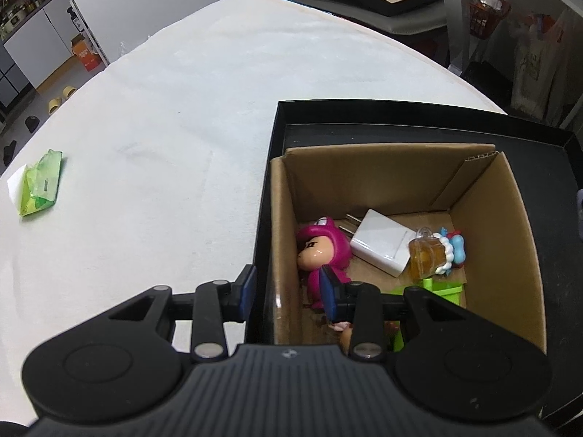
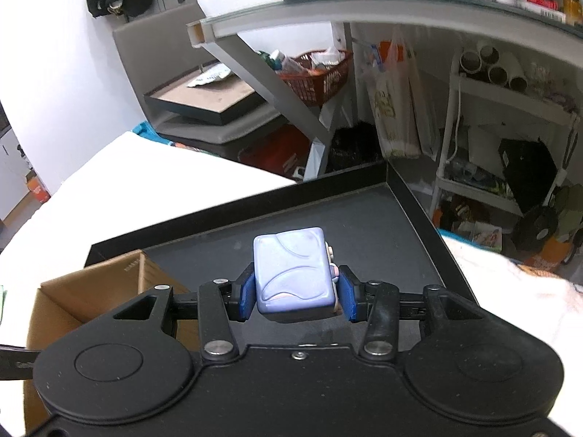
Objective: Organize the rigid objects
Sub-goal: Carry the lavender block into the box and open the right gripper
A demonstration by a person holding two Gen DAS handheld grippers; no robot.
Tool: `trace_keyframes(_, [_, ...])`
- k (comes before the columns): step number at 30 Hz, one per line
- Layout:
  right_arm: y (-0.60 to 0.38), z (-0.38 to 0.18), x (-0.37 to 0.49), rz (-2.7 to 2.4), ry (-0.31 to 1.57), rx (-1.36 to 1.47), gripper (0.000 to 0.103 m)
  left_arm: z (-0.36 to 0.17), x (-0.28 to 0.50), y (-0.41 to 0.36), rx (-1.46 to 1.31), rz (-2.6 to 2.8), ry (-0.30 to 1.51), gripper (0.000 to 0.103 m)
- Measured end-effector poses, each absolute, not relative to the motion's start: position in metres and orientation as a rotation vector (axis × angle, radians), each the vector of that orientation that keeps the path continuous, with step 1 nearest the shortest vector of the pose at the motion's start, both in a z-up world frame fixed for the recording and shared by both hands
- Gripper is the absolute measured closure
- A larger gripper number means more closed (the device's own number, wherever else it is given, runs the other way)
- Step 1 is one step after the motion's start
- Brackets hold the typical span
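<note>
A cardboard box (image 1: pixel 492 225) stands in a black tray (image 1: pixel 539 167) on the white table (image 1: pixel 164 127). In the box lie a pink hooded figurine (image 1: pixel 320 251), a white plug charger (image 1: pixel 379 247), a small amber bottle (image 1: pixel 426 255), a blue-and-white figure (image 1: pixel 453 247) and a green piece (image 1: pixel 442 287). My left gripper (image 1: pixel 289 291) straddles the left walls of tray and box, one finger outside and one inside, with a gap at the inner pad. My right gripper (image 2: pixel 297 293) is shut on a lavender cube-shaped toy (image 2: pixel 291 269), held above the tray's bare floor (image 2: pixel 364 225) to the right of the box (image 2: pixel 94 291).
A green packet (image 1: pixel 42 185) lies near the table's left edge. Past the table's far edge stand a glass-topped desk (image 2: pixel 328 7), a red basket (image 2: pixel 317 76) and a white shelf cart (image 2: pixel 473 189). The tray's far right corner (image 2: pixel 388 167) sits close to the table edge.
</note>
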State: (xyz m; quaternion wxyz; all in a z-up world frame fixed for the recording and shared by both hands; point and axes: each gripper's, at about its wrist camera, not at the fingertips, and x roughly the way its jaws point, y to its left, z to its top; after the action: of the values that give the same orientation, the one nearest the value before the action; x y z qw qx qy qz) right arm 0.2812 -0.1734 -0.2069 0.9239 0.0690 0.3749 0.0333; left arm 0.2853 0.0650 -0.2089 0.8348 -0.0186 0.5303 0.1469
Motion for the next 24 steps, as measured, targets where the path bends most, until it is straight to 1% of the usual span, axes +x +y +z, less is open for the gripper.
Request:
trace_keyframes(18, [-0.129, -0.168, 0.248, 0.123, 0.746, 0.062, 0.059, -0.224, 0.256, 0.1, -0.229, 0.227, 1.064, 0.068])
trace_keyframes(24, [-0.103, -0.163, 0.237, 0.15, 0.753, 0.026, 0.059, -0.225, 0.252, 0.111, -0.334, 0.174, 1.068, 0.072])
